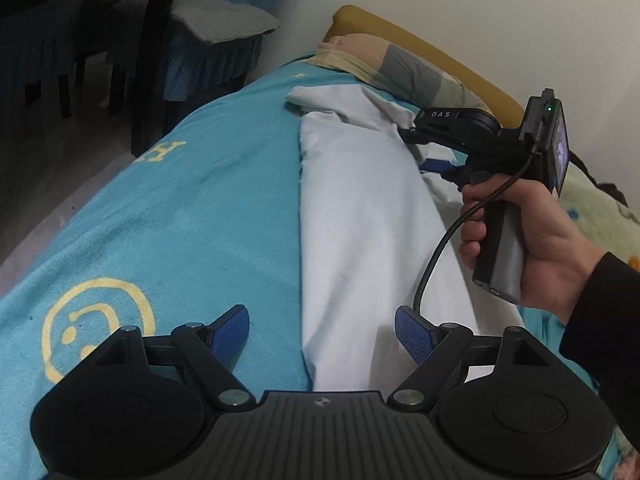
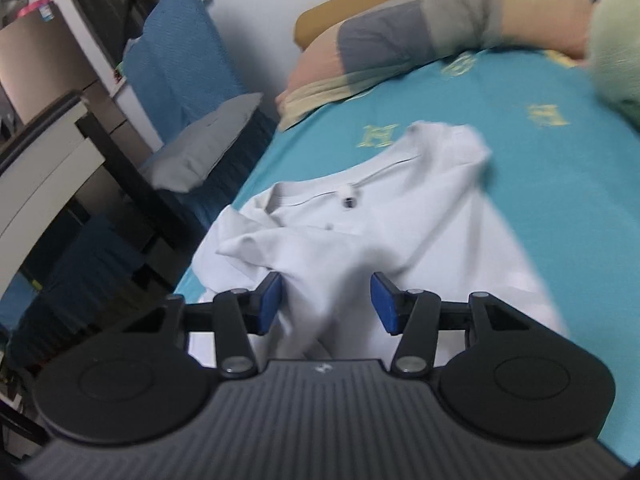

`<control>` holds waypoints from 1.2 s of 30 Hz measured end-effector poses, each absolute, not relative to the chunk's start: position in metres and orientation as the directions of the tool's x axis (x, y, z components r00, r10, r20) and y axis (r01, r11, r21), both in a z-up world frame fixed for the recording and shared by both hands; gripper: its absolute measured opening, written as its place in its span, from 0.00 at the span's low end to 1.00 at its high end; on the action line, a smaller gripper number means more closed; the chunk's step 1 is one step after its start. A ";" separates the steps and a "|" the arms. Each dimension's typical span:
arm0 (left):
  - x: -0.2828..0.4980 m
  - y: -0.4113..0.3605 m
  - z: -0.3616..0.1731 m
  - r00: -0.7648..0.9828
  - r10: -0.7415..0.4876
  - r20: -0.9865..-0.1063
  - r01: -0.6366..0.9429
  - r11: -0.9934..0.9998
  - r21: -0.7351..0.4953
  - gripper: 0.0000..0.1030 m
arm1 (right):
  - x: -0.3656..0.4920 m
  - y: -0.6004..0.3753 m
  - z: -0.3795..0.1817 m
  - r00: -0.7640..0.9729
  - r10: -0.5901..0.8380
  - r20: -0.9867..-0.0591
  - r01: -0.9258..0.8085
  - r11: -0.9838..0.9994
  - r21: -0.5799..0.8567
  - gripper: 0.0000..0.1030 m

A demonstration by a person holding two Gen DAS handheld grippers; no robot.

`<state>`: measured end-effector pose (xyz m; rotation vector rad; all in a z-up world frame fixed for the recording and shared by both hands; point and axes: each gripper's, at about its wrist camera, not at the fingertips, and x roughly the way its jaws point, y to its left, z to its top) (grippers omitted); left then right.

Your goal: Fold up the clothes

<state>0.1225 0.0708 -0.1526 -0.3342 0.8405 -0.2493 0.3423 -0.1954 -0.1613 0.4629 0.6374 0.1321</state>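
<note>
Covering most of your view, the teal blanket (image 1: pixel 168 208) spreads over the bed, with the white shirt (image 2: pixel 360 216) lying on it, partly folded lengthwise, collar toward the striped pillow (image 2: pixel 420 36). Your left gripper (image 1: pixel 322 330) hovers above the shirt's folded edge, jaws spread and empty. Your right gripper (image 2: pixel 326 304) straddles a raised fold of shirt, pads not pressing it.

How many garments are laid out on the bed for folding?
1: a white shirt lying on the teal bedcover, below the striped pillow, partly folded lengthwise. Others may lie outside both views.
</note>
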 end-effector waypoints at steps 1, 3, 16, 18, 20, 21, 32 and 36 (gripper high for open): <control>0.123 0.073 -0.154 0.646 -0.351 -0.678 0.078 0.914 -0.399 0.79 | 0.344 -0.193 -0.158 0.806 0.252 -0.536 0.018 0.894 0.448 0.12; 0.120 0.075 -0.155 0.659 -0.357 -0.663 0.083 0.910 -0.407 0.79 | 0.348 -0.187 -0.152 0.819 0.240 -0.521 0.012 0.901 0.434 0.05; 0.114 0.066 -0.150 0.675 -0.322 -0.664 0.128 0.937 -0.324 0.79 | 0.394 -0.188 -0.131 0.834 -0.093 -0.544 0.089 0.995 -0.034 0.09; 0.115 0.066 -0.150 0.674 -0.320 -0.666 0.124 0.937 -0.325 0.79 | 0.390 -0.196 -0.131 0.818 -0.059 -0.572 0.103 0.994 0.045 0.15; 0.117 0.066 -0.150 0.668 -0.324 -0.670 0.121 0.936 -0.331 0.79 | 0.374 -0.200 -0.124 0.822 0.005 -0.570 0.081 0.989 0.126 0.58; 0.117 0.066 -0.150 0.665 -0.325 -0.672 0.120 0.935 -0.333 0.79 | 0.362 -0.201 -0.118 0.829 0.026 -0.559 0.073 0.985 0.154 0.71; 0.099 0.058 -0.136 0.585 -0.410 -0.699 0.169 0.905 -0.389 0.79 | 0.122 -0.218 -0.049 0.790 0.243 -0.563 -0.039 0.937 0.348 0.82; 0.084 0.075 -0.132 0.524 -0.467 -0.712 0.103 0.865 -0.492 0.79 | 0.035 -0.236 -0.069 0.695 0.273 -0.665 0.021 0.917 0.398 0.81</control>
